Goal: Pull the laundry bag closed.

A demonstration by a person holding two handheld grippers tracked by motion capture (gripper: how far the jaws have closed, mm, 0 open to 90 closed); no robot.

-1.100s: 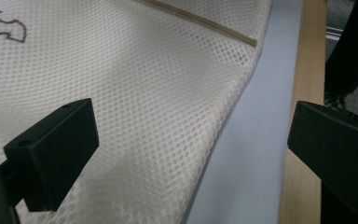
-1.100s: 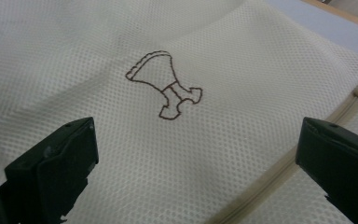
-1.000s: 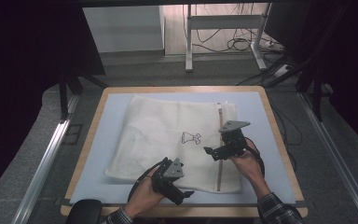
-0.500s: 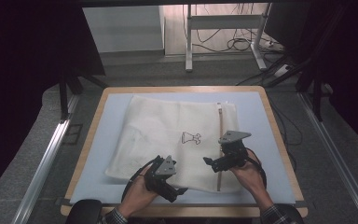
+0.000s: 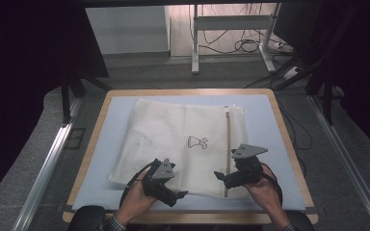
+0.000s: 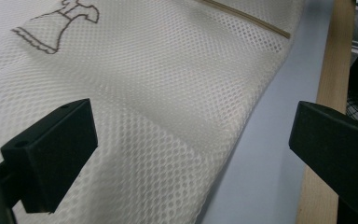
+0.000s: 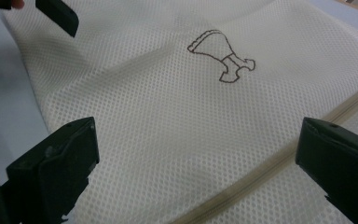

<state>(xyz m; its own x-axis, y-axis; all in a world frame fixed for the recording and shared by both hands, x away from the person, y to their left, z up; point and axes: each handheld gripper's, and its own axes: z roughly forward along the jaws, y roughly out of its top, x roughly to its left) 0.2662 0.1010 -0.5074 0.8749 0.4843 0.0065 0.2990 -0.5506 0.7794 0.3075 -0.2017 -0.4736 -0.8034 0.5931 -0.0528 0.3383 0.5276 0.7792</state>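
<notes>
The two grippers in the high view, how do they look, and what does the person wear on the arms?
Both the left gripper and the right gripper are black, each with a grey three-cornered plate on top and two blocky black jaws. A black cable trails from each toward the person. A checked cuff shows at the left wrist; the right sleeve looks dark.

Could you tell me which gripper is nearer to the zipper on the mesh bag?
Right. The right gripper hovers just beside the zipper near the mesh bag's front edge; the left gripper sits farther off, over the bag's near edge.
</notes>
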